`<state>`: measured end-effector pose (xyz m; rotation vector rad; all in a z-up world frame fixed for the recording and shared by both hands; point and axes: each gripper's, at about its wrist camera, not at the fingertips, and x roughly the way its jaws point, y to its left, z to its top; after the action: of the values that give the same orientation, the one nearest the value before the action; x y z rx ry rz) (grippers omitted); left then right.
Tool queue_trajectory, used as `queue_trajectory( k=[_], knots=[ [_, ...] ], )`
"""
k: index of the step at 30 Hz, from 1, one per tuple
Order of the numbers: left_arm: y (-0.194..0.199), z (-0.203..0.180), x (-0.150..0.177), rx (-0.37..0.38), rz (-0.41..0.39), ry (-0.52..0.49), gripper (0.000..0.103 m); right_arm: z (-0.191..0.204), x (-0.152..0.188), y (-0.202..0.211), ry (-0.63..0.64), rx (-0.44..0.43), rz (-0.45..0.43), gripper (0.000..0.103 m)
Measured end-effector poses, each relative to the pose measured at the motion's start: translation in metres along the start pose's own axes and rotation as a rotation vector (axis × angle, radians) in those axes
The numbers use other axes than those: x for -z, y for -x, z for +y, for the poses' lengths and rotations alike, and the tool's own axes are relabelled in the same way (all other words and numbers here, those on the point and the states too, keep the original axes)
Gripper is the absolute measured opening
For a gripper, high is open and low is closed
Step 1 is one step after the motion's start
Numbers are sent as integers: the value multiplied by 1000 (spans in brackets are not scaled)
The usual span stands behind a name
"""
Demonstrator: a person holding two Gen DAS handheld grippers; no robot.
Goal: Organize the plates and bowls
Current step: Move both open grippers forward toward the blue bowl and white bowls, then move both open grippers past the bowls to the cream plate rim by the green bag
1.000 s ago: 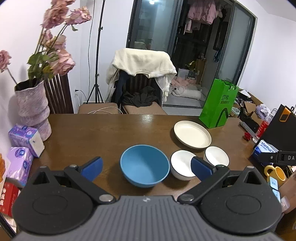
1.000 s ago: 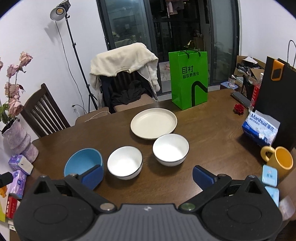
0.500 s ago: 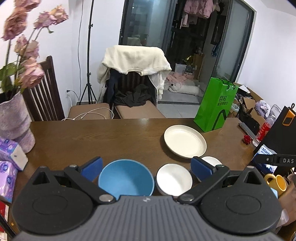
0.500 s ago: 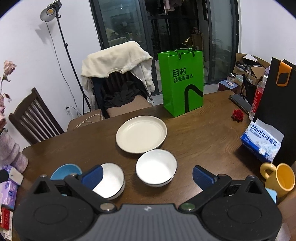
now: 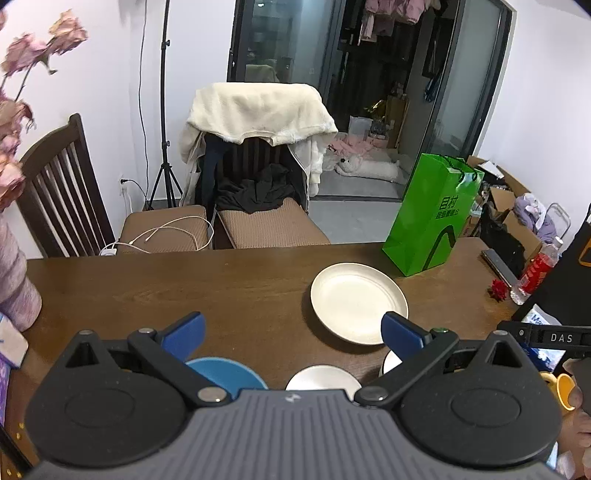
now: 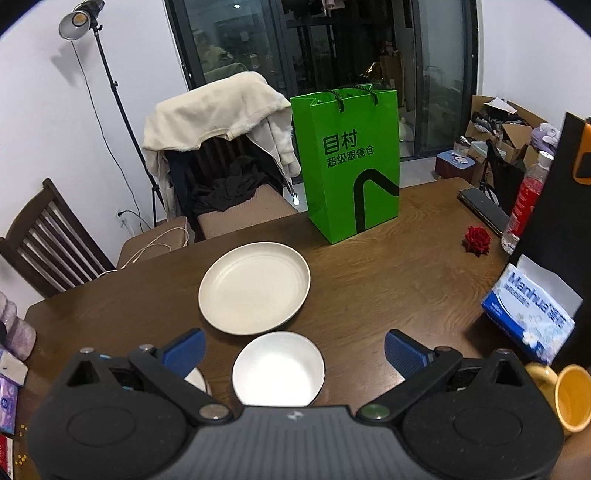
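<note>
Tongs on both sides gaped wide and empty: left tongs (image 5: 293,334) above the blue bowl (image 5: 225,373), right tongs (image 6: 293,349) above a white bowl (image 6: 279,369) near the counter's (image 6: 388,280) front edge. Smooth rims could slip from a shallow pinch.

Black hand-held gripper (image 5: 291,334), blue finger pads (image 5: 184,332), silver screws.

White walls, dark glass doors (image 6: 332,55), wooden chairs (image 5: 62,192), lit studio lamp (image 6: 75,24).
</note>
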<state>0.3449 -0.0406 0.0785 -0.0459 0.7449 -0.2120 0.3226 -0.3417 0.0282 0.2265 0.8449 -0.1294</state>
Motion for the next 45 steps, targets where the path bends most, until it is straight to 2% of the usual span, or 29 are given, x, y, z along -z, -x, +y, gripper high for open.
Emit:
queue_trajectory(
  k=[12, 19, 26, 37, 40, 42, 45],
  knots=[
    [-53, -39, -34, -40, 13, -48, 103, -17, -42, -60, 41, -15, 41, 103],
    [-95, -47, -52, -56, 43, -27, 103, -23, -66, -95, 59, -30, 65, 103],
    [-138, -57, -66, -103, 69, -17, 103, -28, -85, -137, 36, -65, 108, 103],
    [-216, -61, -75, -157, 149, 4, 103, -26, -90, -203, 31, -98, 193, 103],
    [-237, -59, -75, -161, 177, 12, 103, -25, -88, -219, 33, -95, 214, 100],
    [-252, -58, -71, -174, 199, 13, 103, -25, -87, -228, 35, -96, 221, 95],
    [-270, -54, -64, -187, 227, 22, 103, -26, -87, -240, 30, -99, 229, 95]
  ],
)
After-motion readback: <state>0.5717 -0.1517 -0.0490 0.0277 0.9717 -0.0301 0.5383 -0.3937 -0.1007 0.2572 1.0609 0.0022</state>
